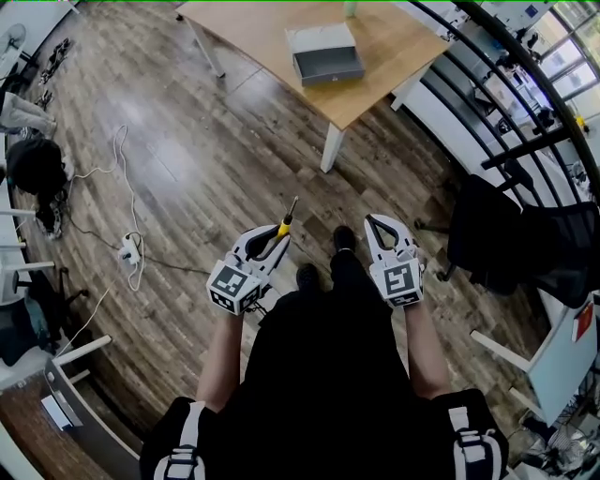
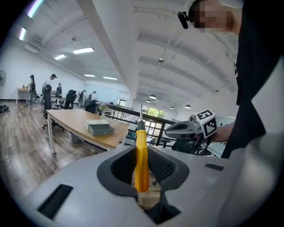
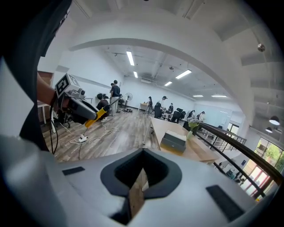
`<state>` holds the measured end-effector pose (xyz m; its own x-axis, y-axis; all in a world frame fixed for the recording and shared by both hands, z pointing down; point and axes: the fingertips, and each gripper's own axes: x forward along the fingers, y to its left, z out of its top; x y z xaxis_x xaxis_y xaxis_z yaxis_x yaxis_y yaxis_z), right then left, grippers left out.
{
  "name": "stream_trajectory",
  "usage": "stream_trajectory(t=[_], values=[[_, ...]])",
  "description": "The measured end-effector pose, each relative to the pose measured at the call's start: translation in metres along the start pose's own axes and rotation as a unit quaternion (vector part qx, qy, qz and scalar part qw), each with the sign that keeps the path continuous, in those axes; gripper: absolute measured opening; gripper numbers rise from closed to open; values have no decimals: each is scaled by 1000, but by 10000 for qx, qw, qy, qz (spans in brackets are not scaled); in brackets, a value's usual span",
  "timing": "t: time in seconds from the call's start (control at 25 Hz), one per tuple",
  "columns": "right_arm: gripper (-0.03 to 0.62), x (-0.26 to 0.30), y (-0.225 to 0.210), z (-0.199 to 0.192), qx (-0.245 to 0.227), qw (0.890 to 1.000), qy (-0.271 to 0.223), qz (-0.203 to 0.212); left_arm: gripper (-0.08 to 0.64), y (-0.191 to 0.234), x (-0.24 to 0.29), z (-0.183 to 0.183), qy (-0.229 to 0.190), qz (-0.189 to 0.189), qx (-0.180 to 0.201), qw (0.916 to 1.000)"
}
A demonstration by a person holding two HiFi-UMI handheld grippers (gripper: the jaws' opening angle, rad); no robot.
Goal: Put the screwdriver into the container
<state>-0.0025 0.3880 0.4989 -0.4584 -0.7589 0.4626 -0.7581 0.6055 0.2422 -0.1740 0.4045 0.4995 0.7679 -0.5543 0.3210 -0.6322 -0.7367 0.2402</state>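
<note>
Head view, looking steeply down: both grippers held out low in the frame over a dark wood-plank floor (image 1: pixel 187 169), well apart from the light wooden surface (image 1: pixel 253 28) at the top. On that surface, near its right edge, a grey rectangular box-shaped container (image 1: pixel 325 54). Left of centre, the left gripper (image 1: pixel 277 240), fingers clenched on a yellow-handled screwdriver with a black collar and thin metal shaft (image 1: pixel 285 224), tip pointing up the frame toward the surface. Right of centre, the right gripper (image 1: pixel 379 223), roughly level with the left one.

In the left gripper view, yellow handle pinched upright between the dark ribbed pads (image 2: pixel 162 166), shaft rising above them; container small at middle left of the frame. In the right gripper view, fingers closed tip to tip with nothing between them; container just right of centre, beyond them.
</note>
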Motion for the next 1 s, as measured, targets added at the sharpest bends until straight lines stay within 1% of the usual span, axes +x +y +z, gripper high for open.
stream_trajectory(t=[0.12, 0.24, 0.6, 0.76, 0.88, 1.0], values=[[25, 12, -10, 7, -134, 9998, -6, 110, 95, 5, 7, 7, 65, 172, 160, 9997], [25, 20, -19, 5, -241, 9994, -52, 253, 95, 7, 16, 13, 93, 251, 252, 9993], [25, 46, -66, 10, -406, 9983, -143, 392, 95, 19, 56, 38, 61, 374, 291, 9989], [25, 54, -86, 10, -380, 9982, -166, 434, 95, 21, 75, 50, 33, 422, 324, 9986], [25, 62, -100, 7, -470, 9974, -192, 507, 95, 22, 87, 58, -21, 540, 320, 9980], [25, 72, -110, 8, -622, 9956, -301, 638, 95, 27, 91, 65, -83, 739, 303, 9968]])
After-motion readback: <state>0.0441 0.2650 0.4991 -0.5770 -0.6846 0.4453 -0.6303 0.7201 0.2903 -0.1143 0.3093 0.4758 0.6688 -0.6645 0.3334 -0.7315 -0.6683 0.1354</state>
